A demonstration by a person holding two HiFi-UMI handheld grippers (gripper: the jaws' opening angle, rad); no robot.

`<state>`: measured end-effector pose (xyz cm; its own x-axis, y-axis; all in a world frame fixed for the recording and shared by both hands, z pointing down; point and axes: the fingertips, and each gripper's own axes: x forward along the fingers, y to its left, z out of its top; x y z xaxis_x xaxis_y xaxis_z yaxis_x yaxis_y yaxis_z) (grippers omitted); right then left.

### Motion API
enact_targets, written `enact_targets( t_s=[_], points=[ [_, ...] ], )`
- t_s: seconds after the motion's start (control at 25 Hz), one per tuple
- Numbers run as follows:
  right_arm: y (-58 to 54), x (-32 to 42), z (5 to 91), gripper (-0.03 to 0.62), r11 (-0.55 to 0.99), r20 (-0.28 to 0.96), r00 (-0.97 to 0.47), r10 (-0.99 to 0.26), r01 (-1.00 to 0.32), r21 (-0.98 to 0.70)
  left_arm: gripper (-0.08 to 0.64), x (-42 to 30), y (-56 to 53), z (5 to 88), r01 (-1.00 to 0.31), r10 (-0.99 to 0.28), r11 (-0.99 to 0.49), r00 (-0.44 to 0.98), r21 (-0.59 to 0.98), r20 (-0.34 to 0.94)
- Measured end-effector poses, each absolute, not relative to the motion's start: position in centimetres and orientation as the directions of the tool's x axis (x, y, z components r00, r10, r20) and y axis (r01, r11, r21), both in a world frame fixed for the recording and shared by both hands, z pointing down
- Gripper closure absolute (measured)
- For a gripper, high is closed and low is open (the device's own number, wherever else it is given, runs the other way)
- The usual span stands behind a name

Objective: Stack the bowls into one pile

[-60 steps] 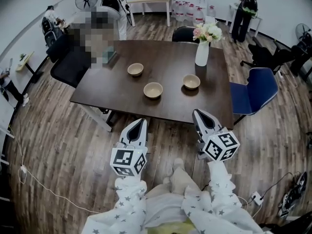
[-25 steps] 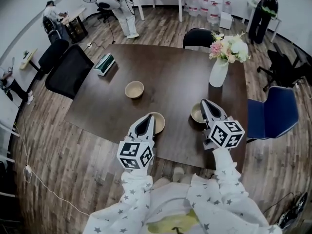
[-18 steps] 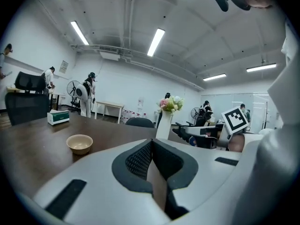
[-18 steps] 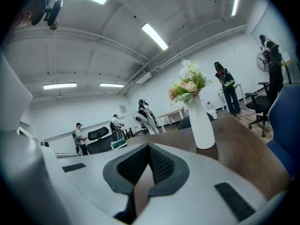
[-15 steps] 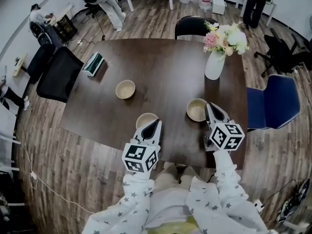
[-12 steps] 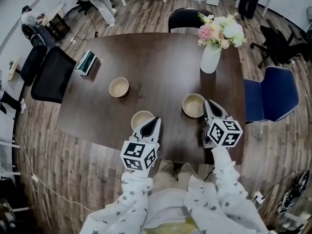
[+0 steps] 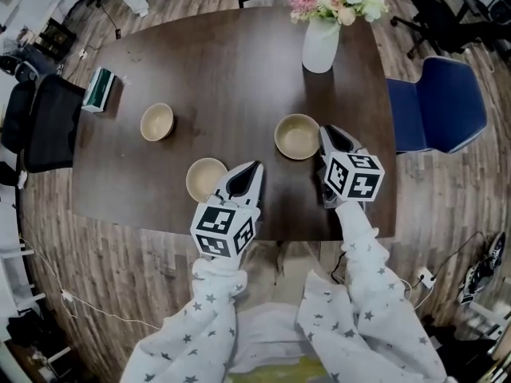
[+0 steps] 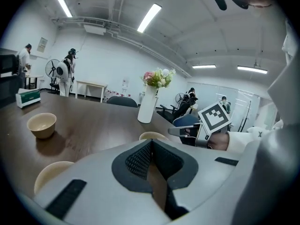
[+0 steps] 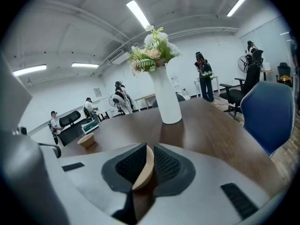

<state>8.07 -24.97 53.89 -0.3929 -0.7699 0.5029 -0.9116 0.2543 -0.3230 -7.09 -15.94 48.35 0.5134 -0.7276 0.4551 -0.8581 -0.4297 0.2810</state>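
Observation:
Three tan bowls sit apart on the dark table [image 7: 231,62]: a left bowl [image 7: 157,121], a middle bowl [image 7: 206,179] and a right bowl [image 7: 297,136]. My left gripper [image 7: 254,166] hangs low just right of the middle bowl, jaws together and empty; in the left gripper view [image 8: 151,142] that bowl [image 8: 51,172] lies off to the left. My right gripper [image 7: 323,130] is at the right bowl's right edge. Its jaws are opening by a narrow gap, and the bowl's rim [image 9: 143,168] shows between them [image 9: 149,146].
A white vase of flowers [image 7: 321,42] stands at the table's far right. A green box [image 7: 100,88] lies at the far left. A blue chair [image 7: 439,102] is right of the table, a black chair [image 7: 44,126] left of it.
Both grippers have come forward and down over the table. The right one has reached the right bowl's rim; the left one has moved up beside the middle bowl.

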Motion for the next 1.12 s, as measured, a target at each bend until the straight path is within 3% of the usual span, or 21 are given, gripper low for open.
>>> enact_targets(
  t_s=[0.12,0.36,0.64,0.88,1.12],
  points=[
    [-25.8,7.8,56.0,0.475,0.229,0.522,-0.406,-0.750,-0.900,-0.372,0.534,-6.7,-16.7,49.6,-0.857,-0.718,-0.428,0.516,0.288,0.468],
    [-26.1,7.6,58.0,0.471,0.203,0.556,-0.432,-0.710,-0.882,-0.426,0.535,-5.7,-16.8,51.0,-0.859,-0.703,-0.414,0.512,0.302,0.493],
    [-26.4,7.1,59.3,0.476,0.171,0.611,-0.425,-0.667,-0.886,-0.431,0.535,-5.5,-16.2,51.4,-0.864,-0.705,-0.395,0.502,0.311,0.501],
    [-26.4,6.9,59.7,0.548,0.176,0.638,-0.419,-0.646,-0.895,-0.410,0.534,-6.4,-15.8,50.6,-0.878,-0.734,-0.364,0.476,0.311,0.485],
    [-26.1,6.6,59.5,0.551,0.178,0.647,-0.426,-0.633,-0.893,-0.414,0.534,-8.3,-15.5,50.0,-0.898,-0.767,-0.317,0.432,0.305,0.474]
  ],
)
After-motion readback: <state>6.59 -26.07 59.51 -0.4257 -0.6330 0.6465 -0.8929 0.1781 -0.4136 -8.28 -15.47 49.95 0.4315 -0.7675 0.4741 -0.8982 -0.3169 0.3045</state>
